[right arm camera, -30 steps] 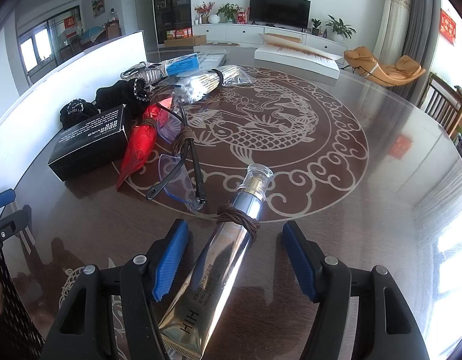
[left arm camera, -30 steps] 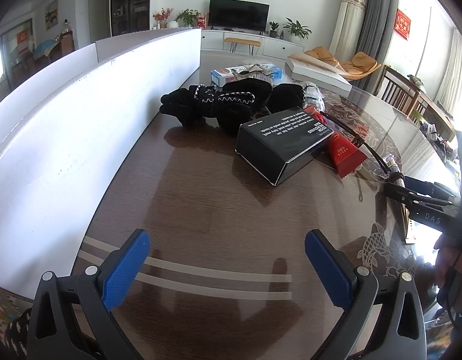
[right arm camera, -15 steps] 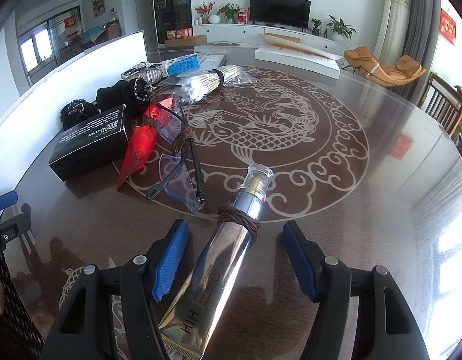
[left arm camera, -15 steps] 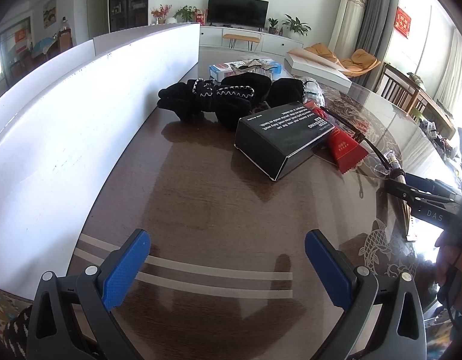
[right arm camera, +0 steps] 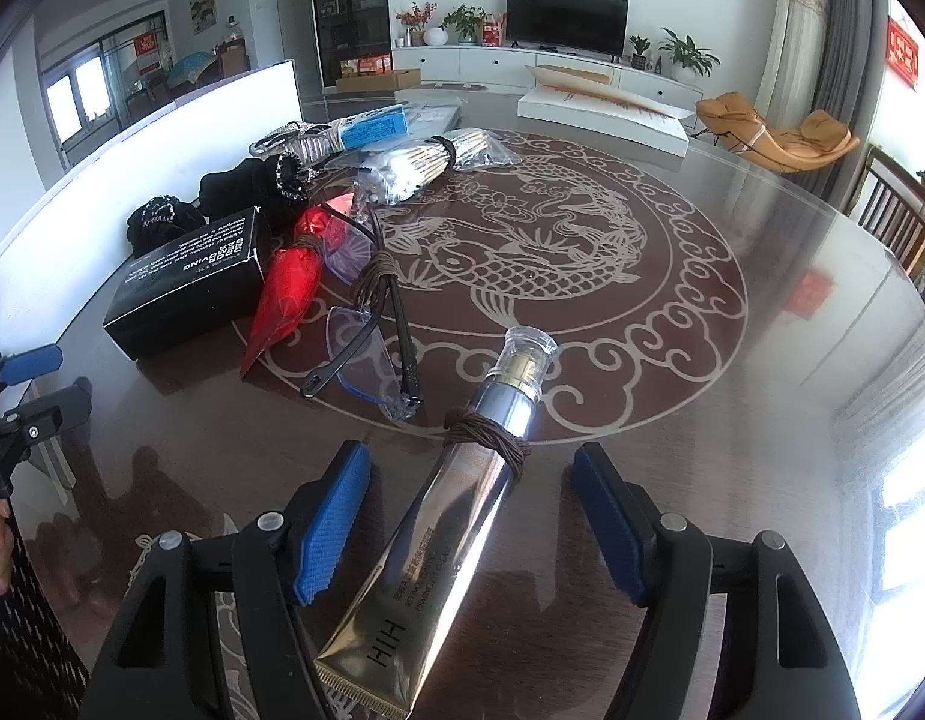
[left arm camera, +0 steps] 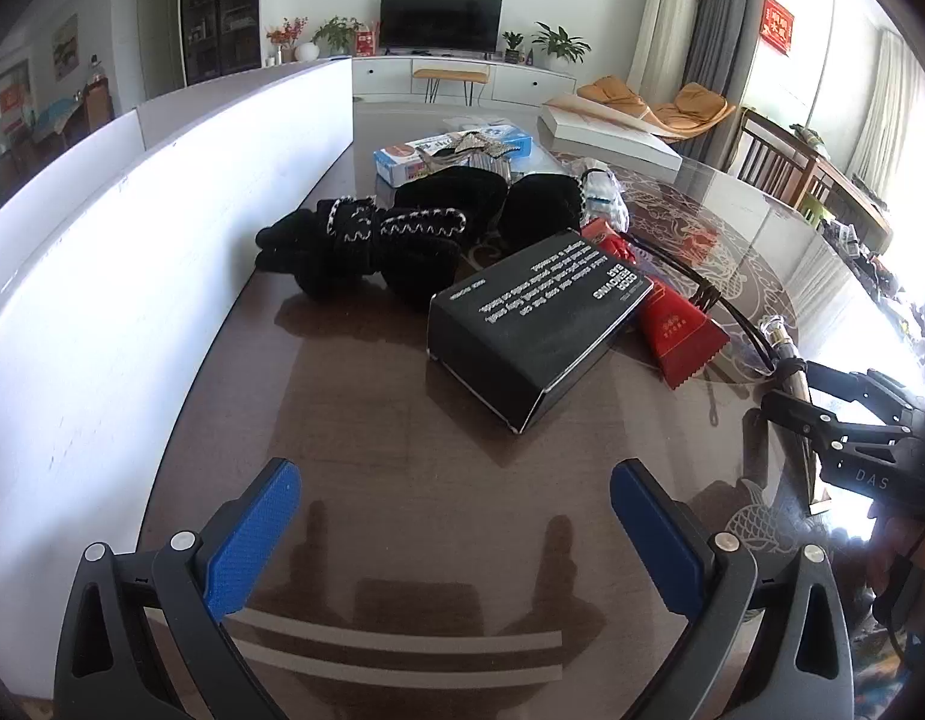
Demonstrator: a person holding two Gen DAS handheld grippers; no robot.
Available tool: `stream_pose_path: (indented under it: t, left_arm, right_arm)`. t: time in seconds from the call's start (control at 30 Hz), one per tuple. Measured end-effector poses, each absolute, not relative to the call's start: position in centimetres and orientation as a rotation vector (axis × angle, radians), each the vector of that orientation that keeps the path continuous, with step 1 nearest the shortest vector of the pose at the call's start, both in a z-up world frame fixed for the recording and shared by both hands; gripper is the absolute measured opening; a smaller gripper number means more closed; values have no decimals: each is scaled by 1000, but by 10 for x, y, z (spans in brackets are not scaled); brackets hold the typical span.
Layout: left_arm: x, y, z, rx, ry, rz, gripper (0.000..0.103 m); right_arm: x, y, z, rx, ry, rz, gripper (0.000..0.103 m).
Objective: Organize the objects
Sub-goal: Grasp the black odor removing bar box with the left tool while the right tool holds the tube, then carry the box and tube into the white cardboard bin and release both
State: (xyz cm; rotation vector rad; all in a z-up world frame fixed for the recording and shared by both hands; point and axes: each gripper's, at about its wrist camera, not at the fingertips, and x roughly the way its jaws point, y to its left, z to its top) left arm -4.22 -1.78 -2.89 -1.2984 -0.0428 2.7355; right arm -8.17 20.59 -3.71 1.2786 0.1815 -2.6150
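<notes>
The silver tube (right arm camera: 456, 528) lies flat on the table (right arm camera: 762, 420) between my right gripper's (right arm camera: 471, 516) opening jaws, untouched by either pad, a brown cord round its neck. Ahead lie clear glasses (right arm camera: 366, 348), a red packet (right arm camera: 288, 294) and a black box (left arm camera: 534, 324). My left gripper (left arm camera: 456, 516) gapes empty.

The left gripper (left arm camera: 456, 516) is hovering wide open over bare table (left arm camera: 402, 432); beyond its fingertips a black box (left arm camera: 534, 324) is lying, with black gloves (left arm camera: 372, 234) farther ahead.
</notes>
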Motion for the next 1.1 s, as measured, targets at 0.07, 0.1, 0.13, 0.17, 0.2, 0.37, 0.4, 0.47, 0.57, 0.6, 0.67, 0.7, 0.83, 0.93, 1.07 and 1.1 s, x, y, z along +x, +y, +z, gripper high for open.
stream_pose_path:
  t: [0.07,0.1,0.13,0.17,0.2,0.37,0.4,0.47,0.57,0.6,0.67,0.7,0.83,0.93,1.07,1.1]
  left_arm:
    - [-59,-11,-26,-1289,-2,2687,103]
    - [-68,-6,-25,-1293,17,2659,103]
    - [-77,-1,-25,-1296,44,2644,103]
    - [-86,4,-25,-1297,77,2636,103]
    - [-94,10,-26,-1304,113,2634,103]
    - [-114,25,-24,-1278,138,2625,83]
    - [-112,26,-23,-1274,141,2632,72]
    - [-98,28,-22,-1269,170,2648,61]
    - [-62,27,-22,-1299,211,2706,58]
    - [-51,25,-22,-1303,213,2717,59]
    - [-42,23,-24,-1325,218,2722,60]
    - [-44,22,-25,-1337,227,2725,69]
    - [-63,19,-26,-1348,221,2766,85]
    - [-72,19,-31,-1381,176,2753,57]
    - [-48,8,-28,-1352,71,2810,57]
    - [-39,2,-27,-1346,17,2822,57]
  right_arm:
    - [-82,206,-37,1278,179,-2612,72]
    - [-82,207,-37,1278,178,-2612,72]
    - [-82,207,-37,1278,179,-2612,72]
    - [-82,207,-37,1278,178,-2612,72]
    - [-82,207,-37,1278,178,-2612,72]
    - [-82,207,-37,1277,174,-2611,72]
    - [-82,207,-37,1277,173,-2610,72]
    - [-82,208,-37,1274,158,-2607,72]
    - [-80,212,-36,1292,128,-2595,72]
    - [-79,211,-36,1315,146,-2589,72]
    - [-77,208,-35,1362,190,-2572,72]
    - [-77,207,-35,1380,199,-2563,71]
    - [-80,205,-30,1451,234,-2517,26]
    - [-78,218,-32,1479,198,-2491,26]
    - [-69,266,-24,1516,-133,-2469,26]
    - [-67,279,-21,1517,-232,-2461,26]
